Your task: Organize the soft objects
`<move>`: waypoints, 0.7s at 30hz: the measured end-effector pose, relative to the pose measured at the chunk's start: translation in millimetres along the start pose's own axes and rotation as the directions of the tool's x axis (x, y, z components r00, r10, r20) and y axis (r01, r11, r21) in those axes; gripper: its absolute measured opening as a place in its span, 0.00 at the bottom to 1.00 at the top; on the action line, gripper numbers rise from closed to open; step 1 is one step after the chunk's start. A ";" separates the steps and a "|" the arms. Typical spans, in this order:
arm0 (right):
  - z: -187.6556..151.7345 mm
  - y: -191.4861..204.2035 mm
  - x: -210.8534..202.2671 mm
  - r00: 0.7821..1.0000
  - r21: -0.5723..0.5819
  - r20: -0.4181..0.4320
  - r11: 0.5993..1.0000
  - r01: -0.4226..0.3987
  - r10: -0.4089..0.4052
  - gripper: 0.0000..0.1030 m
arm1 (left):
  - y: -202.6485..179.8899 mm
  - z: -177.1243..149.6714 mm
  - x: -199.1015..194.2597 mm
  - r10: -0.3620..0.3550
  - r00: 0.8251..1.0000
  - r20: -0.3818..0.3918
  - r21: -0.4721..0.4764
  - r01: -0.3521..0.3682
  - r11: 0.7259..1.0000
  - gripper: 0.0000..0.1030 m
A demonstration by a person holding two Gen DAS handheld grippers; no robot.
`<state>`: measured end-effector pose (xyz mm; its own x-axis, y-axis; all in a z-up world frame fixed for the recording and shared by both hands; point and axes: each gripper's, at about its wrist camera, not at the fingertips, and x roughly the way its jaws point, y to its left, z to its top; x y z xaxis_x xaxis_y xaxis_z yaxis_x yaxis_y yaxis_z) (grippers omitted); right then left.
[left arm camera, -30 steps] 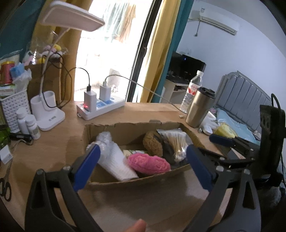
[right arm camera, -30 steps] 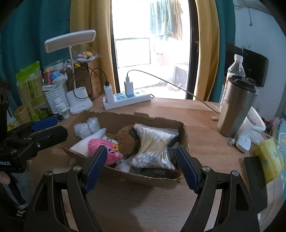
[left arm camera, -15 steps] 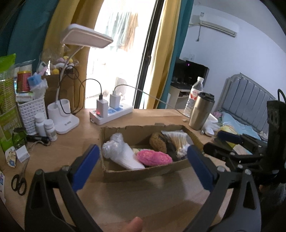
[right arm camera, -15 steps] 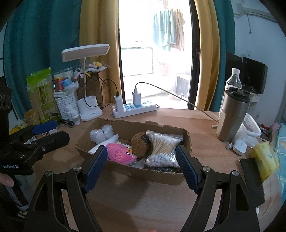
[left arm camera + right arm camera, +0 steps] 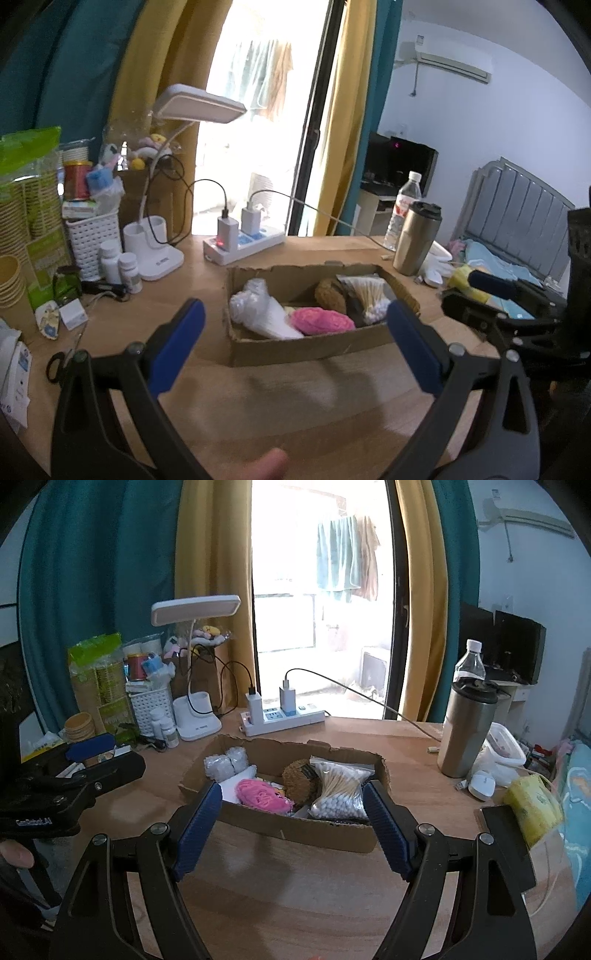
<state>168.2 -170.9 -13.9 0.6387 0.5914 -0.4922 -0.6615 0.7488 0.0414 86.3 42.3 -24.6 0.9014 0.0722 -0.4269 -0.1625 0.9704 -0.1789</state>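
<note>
Hovering wide-open and empty: left gripper (image 5: 293,334), right gripper (image 5: 292,823). Pink knitted plush (image 5: 263,797) in shallow cardboard box (image 5: 295,830) looks light, squashy; pinch mid-body.

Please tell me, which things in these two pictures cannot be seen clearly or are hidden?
- Floor of the cardboard box: both views, hidden by its front wall and the contents.
- Flat item under the cotton swab bag: right wrist view, mostly covered by the bag.
- Yellowish item behind the pink plush: left wrist view, only a sliver shows.
- Labels on the white pill bottles: too small to read.
- Scissors: left wrist view, partly behind the left gripper.
</note>
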 end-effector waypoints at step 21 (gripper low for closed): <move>-11.9 8.7 -78.1 0.983 0.028 0.149 0.994 0.103 -0.106 0.79 | -23.1 -5.2 -72.2 0.024 0.988 0.155 0.058 -0.033 0.998 0.97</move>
<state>108.0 -214.2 14.6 0.7566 0.5466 -0.3587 -0.5809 0.8138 0.0149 22.9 13.5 5.8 0.9486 0.1301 -0.2884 -0.1685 0.9793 -0.1126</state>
